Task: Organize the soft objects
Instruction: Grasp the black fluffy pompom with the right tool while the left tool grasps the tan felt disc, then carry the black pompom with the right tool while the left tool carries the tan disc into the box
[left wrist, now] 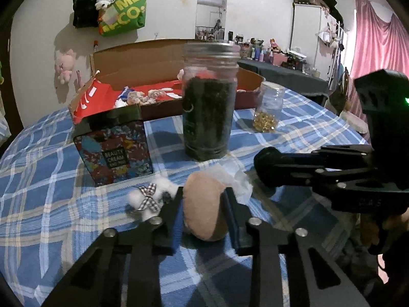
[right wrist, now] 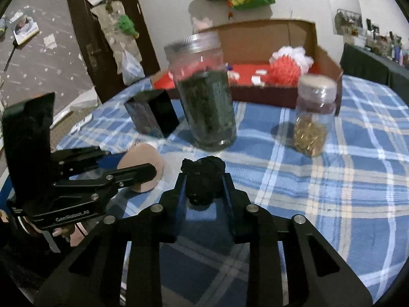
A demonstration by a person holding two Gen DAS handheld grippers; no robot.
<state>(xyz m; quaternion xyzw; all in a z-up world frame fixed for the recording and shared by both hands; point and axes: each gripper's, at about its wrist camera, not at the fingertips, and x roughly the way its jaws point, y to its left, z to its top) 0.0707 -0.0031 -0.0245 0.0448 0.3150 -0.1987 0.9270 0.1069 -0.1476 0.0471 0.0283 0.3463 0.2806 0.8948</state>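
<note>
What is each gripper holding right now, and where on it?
Left gripper pinches the peach plush piece across its middle; right gripper pinches the black fuzzy lump by its sides.

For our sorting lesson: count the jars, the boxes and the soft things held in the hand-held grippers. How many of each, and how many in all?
Jars: 2 (large jar, small jar)
Boxes: 2 (cardboard box, Beauty Cream box)
Gripped soft things: 2 (peach plush, black lump)
Total: 6
</note>
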